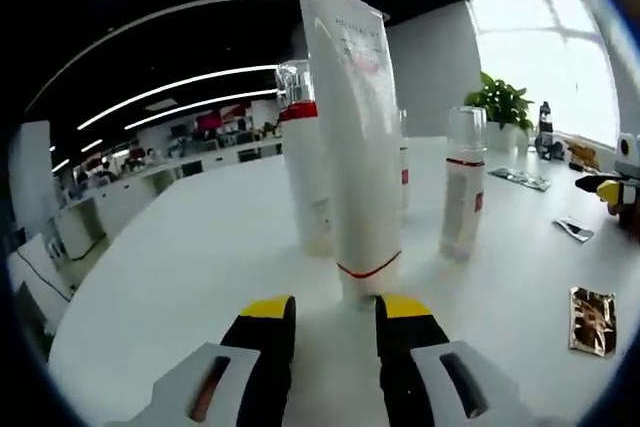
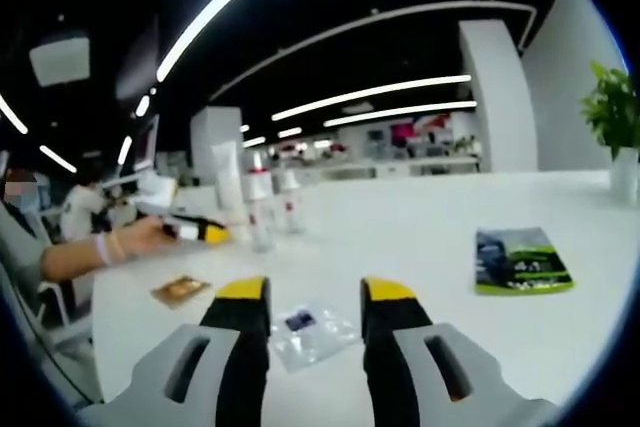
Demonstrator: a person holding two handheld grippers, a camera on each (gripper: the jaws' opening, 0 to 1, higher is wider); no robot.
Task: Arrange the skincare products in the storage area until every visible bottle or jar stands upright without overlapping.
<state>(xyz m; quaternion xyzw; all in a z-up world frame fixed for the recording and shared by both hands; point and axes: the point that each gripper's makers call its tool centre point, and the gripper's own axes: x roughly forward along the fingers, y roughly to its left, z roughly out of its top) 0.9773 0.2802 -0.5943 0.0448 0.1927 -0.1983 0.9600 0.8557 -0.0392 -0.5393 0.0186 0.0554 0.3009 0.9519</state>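
Observation:
A tall white tube (image 1: 355, 147) with a red stripe stands upright on its cap, just ahead of my left gripper (image 1: 335, 312), whose yellow-tipped jaws are open with nothing between them. Behind the tube stands a clear-capped bottle with a red band (image 1: 300, 157); a second such bottle (image 1: 465, 187) stands to the right. In the right gripper view the tube (image 2: 228, 182) and two bottles (image 2: 260, 209) stand far off at the left, with the left gripper (image 2: 213, 234) beside them in a person's hand. My right gripper (image 2: 315, 292) is open above the table.
A clear sachet (image 2: 310, 335) lies on the white table (image 2: 420, 217) under the right jaws. A brown sachet (image 1: 592, 320), a silver one (image 1: 573, 229) and a green leaflet (image 2: 520, 262) lie about. A potted plant (image 1: 500, 102) stands at the back.

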